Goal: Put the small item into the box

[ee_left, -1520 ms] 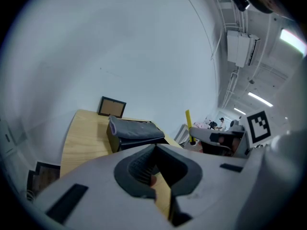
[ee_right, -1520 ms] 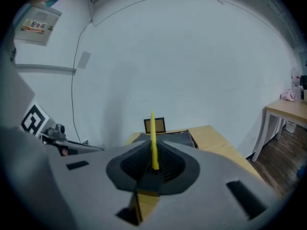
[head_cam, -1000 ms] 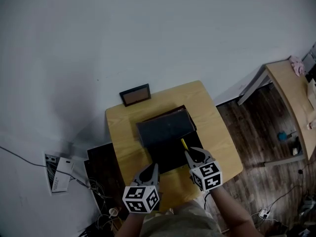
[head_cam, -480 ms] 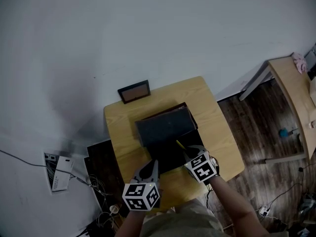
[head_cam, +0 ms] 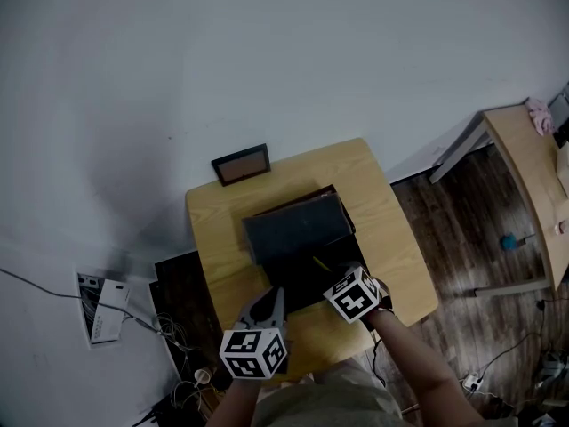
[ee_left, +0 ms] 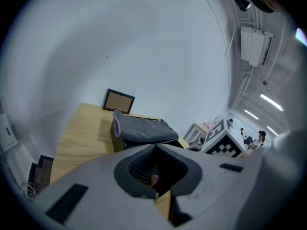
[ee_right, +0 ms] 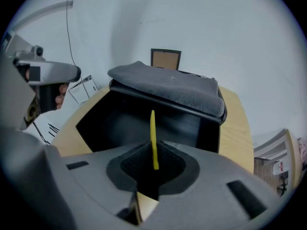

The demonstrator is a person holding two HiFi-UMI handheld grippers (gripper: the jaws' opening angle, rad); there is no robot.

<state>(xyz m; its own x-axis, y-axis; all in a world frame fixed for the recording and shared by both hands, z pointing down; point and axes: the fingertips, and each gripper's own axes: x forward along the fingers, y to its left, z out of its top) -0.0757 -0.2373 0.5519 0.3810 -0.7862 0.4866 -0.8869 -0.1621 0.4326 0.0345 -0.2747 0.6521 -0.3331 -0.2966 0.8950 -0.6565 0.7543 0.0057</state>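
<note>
An open black box (head_cam: 302, 274) stands on a small wooden table (head_cam: 213, 247), its grey-lined lid (head_cam: 295, 228) tipped back. My right gripper (head_cam: 332, 277) hangs over the box's near right edge, shut on a thin yellow stick (head_cam: 320, 263). In the right gripper view the yellow stick (ee_right: 153, 134) rises from the shut jaws of the right gripper (ee_right: 153, 146) toward the box's dark inside (ee_right: 124, 123). My left gripper (head_cam: 276, 294) is at the box's near left corner; in the left gripper view the left gripper (ee_left: 156, 146) has its jaws together, with the lid (ee_left: 143, 130) beyond.
A small dark picture frame (head_cam: 241, 165) leans on the wall behind the table. Papers and cables (head_cam: 107, 314) lie on the floor to the left. A second wooden table (head_cam: 529, 172) stands at the right over dark wood flooring.
My right gripper has moved left and forward over the box, its marker cube has turned, and the yellow stick now points deeper over the box. The left gripper stays put.
</note>
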